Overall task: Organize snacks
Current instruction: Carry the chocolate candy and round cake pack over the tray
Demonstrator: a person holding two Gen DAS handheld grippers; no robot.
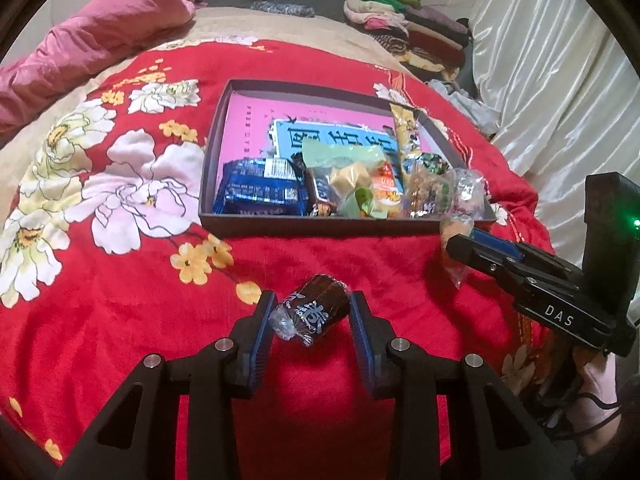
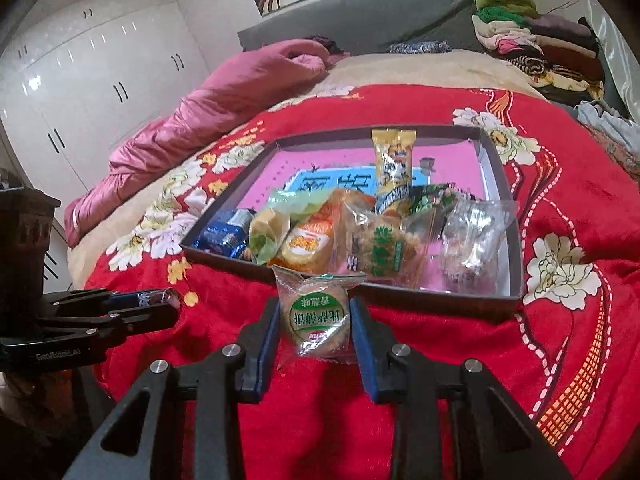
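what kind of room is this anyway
Most likely a bedroom. The snack box sits on a bed with a red floral blanket, a padded grey headboard runs behind it, a wall of white wardrobe doors stands alongside, and folded clothes are stacked at the head.

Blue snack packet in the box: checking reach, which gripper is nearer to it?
Left. The left gripper sits just before the blue snack packet; the right gripper is near the box's opposite corner.
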